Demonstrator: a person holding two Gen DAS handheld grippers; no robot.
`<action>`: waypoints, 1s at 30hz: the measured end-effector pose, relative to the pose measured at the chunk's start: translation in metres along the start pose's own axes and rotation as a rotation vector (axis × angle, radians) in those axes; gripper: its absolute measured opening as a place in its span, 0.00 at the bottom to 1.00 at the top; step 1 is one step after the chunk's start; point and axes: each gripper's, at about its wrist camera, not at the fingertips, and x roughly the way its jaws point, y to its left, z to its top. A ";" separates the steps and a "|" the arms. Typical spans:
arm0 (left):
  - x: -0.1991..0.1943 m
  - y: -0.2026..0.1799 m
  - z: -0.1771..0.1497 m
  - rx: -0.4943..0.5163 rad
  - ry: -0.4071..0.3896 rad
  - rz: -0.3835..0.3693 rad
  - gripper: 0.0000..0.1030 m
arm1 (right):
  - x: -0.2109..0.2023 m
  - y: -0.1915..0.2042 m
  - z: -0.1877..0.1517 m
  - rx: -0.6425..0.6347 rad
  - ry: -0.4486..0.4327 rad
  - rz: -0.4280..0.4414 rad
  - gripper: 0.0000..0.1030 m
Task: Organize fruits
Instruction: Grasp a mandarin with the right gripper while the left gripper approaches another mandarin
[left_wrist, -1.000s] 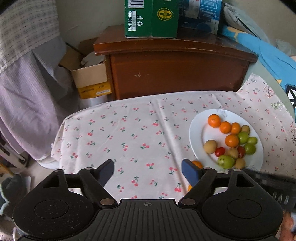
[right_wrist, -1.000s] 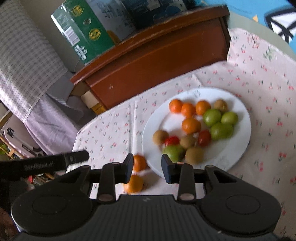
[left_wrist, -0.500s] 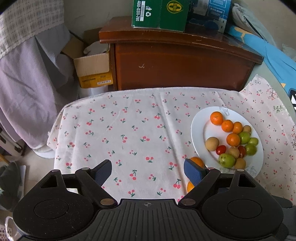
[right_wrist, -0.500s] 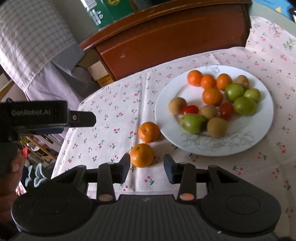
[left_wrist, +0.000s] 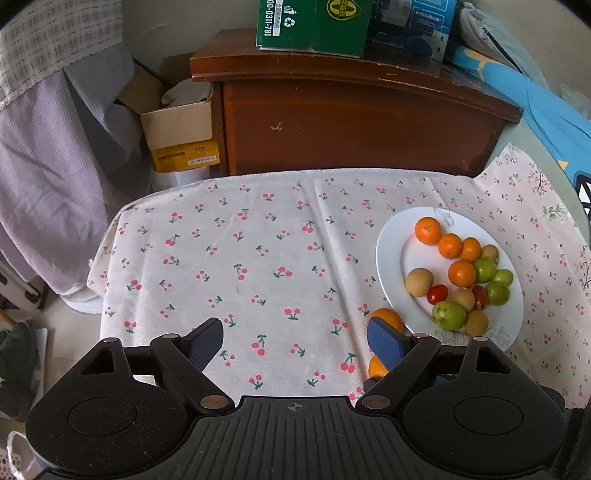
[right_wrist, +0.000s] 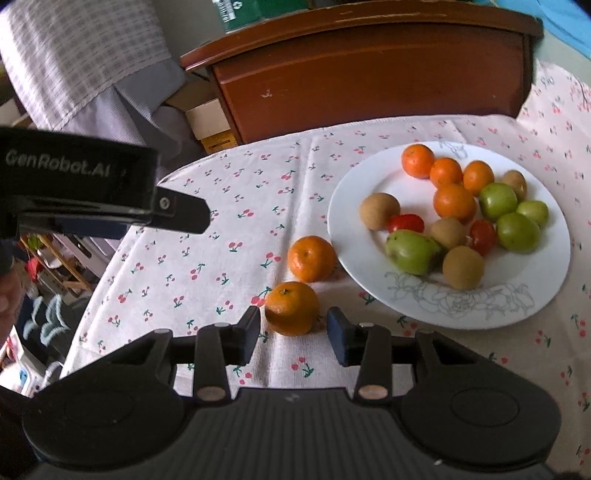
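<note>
A white plate (right_wrist: 369, 177) (left_wrist: 391, 251) on the cherry-print cloth holds several oranges, green fruits, brown kiwis and red tomatoes. Two oranges lie on the cloth left of the plate: a far one (right_wrist: 311, 258) (left_wrist: 386, 317) and a near one (right_wrist: 291, 308) (left_wrist: 376, 367). My right gripper (right_wrist: 293, 330) is open, low over the cloth, and the near orange sits between its fingertips with a small gap on each side. My left gripper (left_wrist: 295, 339) is wide open over bare cloth with nothing between its fingers. Its right finger hides part of both loose oranges.
A dark wooden cabinet (left_wrist: 351, 122) with a green carton (left_wrist: 314, 26) on top stands behind the table. A cardboard box (left_wrist: 181, 136) and hanging fabric (left_wrist: 44, 147) are at the left, past the table's edge. The left gripper's body (right_wrist: 81, 184) hangs at the left in the right wrist view.
My right gripper has come down and nearer to the near orange, which now sits between its fingertips, and its view has levelled. The left gripper has barely moved.
</note>
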 end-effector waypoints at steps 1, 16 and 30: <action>0.001 0.000 0.000 0.001 0.003 0.000 0.84 | 0.001 0.001 0.000 -0.006 -0.003 -0.006 0.36; 0.015 -0.019 -0.010 0.093 0.006 -0.054 0.84 | -0.034 -0.019 0.002 0.071 0.032 -0.023 0.31; 0.039 -0.050 -0.022 0.238 -0.057 -0.100 0.82 | -0.081 -0.075 -0.010 0.271 0.008 -0.079 0.31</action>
